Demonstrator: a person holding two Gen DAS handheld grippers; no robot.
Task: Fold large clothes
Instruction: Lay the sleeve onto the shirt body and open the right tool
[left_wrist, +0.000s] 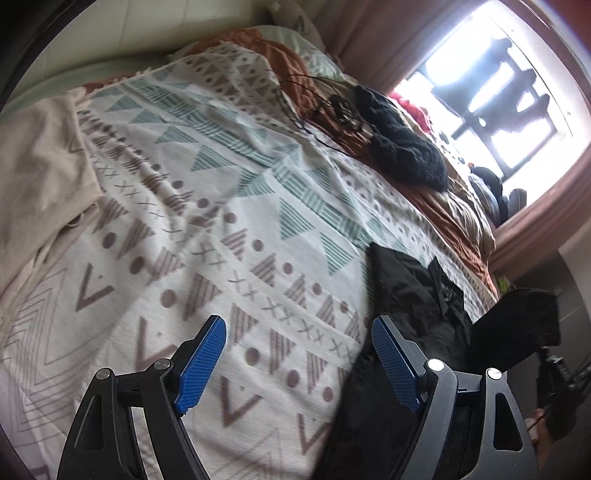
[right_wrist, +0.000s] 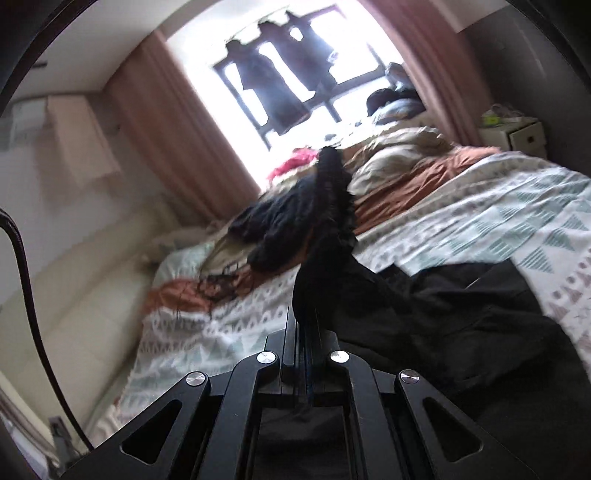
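A black garment (left_wrist: 410, 295) lies on the patterned bedspread (left_wrist: 229, 206) at the bed's right side. My left gripper (left_wrist: 297, 328) is open with blue pads (left_wrist: 201, 369), above the bedspread, the garment's edge under its right finger. In the right wrist view my right gripper (right_wrist: 308, 306) is shut on a fold of the black garment (right_wrist: 443, 314) and lifts it, so the cloth rises to a peak over the fingers. The right gripper also shows in the left wrist view at the right edge (left_wrist: 517, 325), holding black cloth.
A black knit item (left_wrist: 402, 144) and a dark corded object (left_wrist: 340, 107) lie on a rust-brown blanket (right_wrist: 406, 184) further up the bed. A beige cloth (left_wrist: 40, 177) lies at the left. Pink curtains (right_wrist: 177, 155) and a bright window (right_wrist: 295, 74) stand beyond; a white nightstand (right_wrist: 524, 136) stands right.
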